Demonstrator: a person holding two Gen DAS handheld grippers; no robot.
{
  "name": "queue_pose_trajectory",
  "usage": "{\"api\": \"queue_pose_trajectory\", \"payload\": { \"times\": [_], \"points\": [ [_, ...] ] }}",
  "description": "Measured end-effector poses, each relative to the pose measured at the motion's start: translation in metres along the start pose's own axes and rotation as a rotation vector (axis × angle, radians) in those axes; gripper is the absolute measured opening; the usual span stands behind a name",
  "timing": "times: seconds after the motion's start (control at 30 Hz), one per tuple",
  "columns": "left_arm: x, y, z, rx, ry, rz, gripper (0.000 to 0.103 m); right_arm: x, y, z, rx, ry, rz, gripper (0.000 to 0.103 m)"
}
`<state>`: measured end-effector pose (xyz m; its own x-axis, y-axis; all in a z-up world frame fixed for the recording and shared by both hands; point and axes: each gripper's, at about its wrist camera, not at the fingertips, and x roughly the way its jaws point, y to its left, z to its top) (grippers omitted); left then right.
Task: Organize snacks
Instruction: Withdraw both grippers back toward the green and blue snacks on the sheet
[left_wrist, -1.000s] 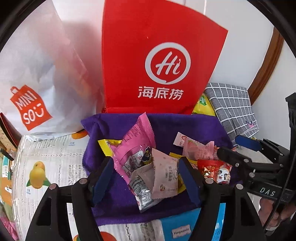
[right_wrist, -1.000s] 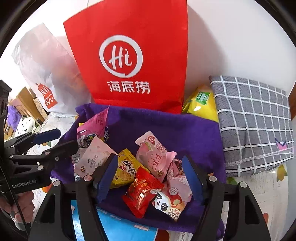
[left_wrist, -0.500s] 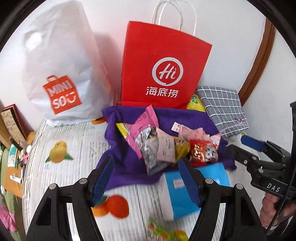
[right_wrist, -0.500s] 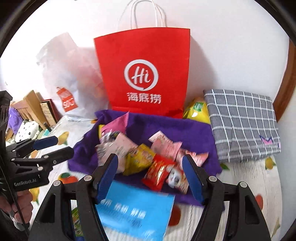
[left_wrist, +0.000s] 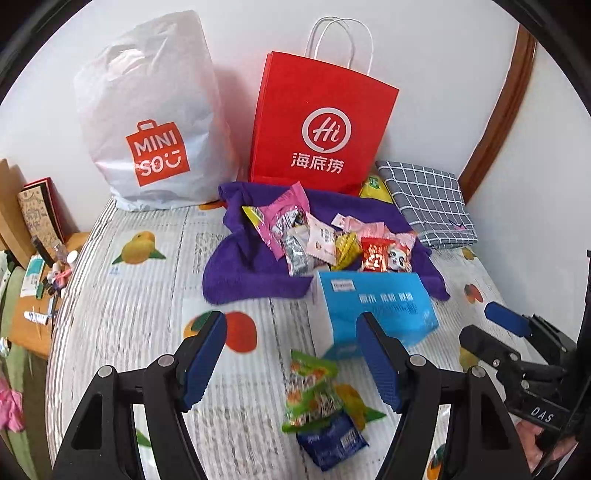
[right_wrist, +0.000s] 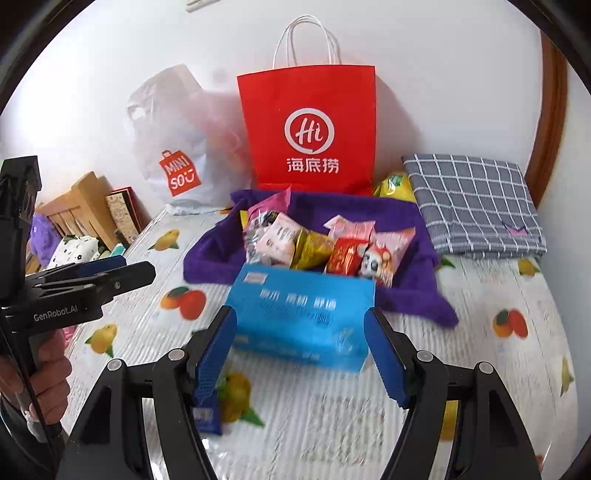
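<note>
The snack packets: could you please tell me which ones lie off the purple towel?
The green packet and the dark blue packet, lying together on the fruit-print sheet, nearest the left gripper. The rest are piled on the purple towel.

Two wrist views, angled down, sharing blue box (left_wrist: 373, 306), snacks (right_wrist: 325, 245)

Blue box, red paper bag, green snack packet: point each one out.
Blue box (right_wrist: 303, 314): right wrist view, on its printed top face.
Red paper bag (left_wrist: 321, 122): left wrist view, on its front panel.
Green snack packet (left_wrist: 312, 391): left wrist view, on the packet's middle.
</note>
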<state>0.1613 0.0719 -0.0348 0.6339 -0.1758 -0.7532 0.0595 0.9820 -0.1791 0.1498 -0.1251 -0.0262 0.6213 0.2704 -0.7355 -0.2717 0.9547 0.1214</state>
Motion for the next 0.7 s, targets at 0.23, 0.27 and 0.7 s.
{"api": "queue_pose_trajectory", "payload": {
  "times": [0.23,0.27,0.7],
  "points": [
    [-0.010,-0.007,-0.024,0.018,-0.006,0.009,0.071,-0.011,0.002,-0.032,0.045,0.002,-0.002,0.071],
    [-0.011,-0.008,-0.027,0.019,-0.009,0.011,0.070,-0.012,0.003,-0.036,0.047,0.002,0.000,0.071],
    [-0.023,-0.001,-0.055,-0.003,-0.013,-0.016,0.071,-0.026,0.013,-0.059,0.051,-0.004,0.017,0.071]
  ]
}}
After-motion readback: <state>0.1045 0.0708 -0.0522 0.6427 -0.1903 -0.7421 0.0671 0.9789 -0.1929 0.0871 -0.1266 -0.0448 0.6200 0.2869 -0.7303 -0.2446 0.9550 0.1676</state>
